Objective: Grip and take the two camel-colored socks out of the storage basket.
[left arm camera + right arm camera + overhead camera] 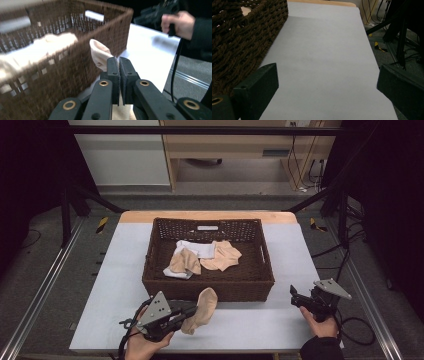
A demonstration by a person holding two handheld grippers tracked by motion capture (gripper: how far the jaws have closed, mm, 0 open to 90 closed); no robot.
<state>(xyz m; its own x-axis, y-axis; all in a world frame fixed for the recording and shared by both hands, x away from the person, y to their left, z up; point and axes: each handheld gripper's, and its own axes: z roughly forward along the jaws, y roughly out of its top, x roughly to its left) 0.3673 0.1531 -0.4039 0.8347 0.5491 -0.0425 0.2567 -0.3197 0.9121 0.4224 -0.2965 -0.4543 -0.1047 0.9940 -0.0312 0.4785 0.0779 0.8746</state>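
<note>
A dark brown wicker basket [207, 287] stands mid-table with several beige and white socks [202, 257] inside. My left gripper [191, 311] hovers low at the basket's near wall, shut on a beige sock [202, 309] that hangs down to the table. In the left gripper view the jaws [119, 65] press together on that sock [98, 55], with the basket wall [75, 62] close on the left. My right gripper [296, 297] rests at the table's right side, open, with nothing between its wide-apart jaws [327, 80]; the basket's side [239, 42] lies to its left.
A pale grey mat [300, 250] covers the table, with a wooden strip at the far edge. Metal rails run along both sides of the table. Cables trail on the floor at right. Bare mat lies right of the basket.
</note>
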